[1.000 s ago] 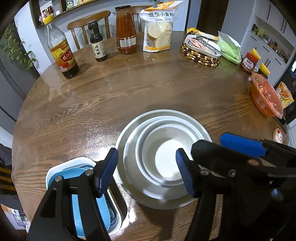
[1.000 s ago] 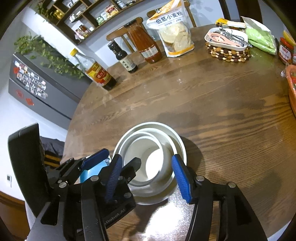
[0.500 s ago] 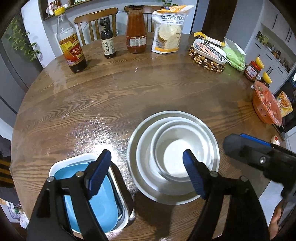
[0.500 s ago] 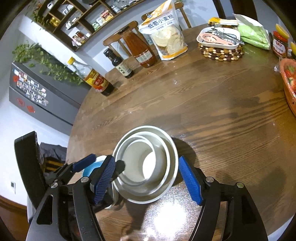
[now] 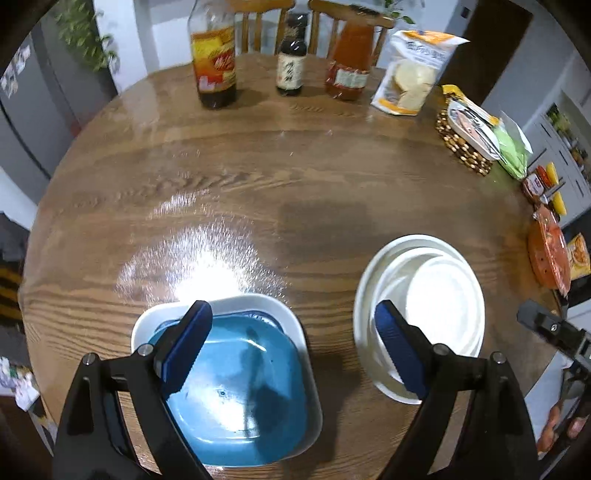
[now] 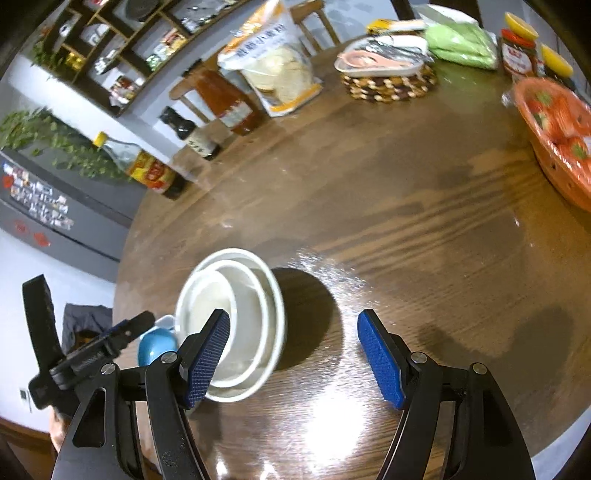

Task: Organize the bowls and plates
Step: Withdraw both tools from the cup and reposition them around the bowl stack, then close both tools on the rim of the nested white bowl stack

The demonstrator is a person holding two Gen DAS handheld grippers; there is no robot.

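Wooden table (image 5: 295,177) — both grippers gaping, empty.

round wooden table (image 5: 295,177) | white bowl stack (image 5: 424,295) | square dishes (image 5: 291,325) | bottles (image 5: 214,59)

Home dining room: round wooden table (image 5: 295,177), sauce bottles (image 5: 290,70), chairs (image 5: 258,22)

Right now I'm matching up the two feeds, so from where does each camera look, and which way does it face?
Left wrist view: sits on the left claw, looking steeply down at the blue dish in its white square dish; its opening blue pads frame it.
Right wrist view: sits on the right claw, angled down across the table; own pads open over bare wood.
Shared: the stacked white bowls, the sauce bottles, flour bag; each view catches the other claw at its edge.
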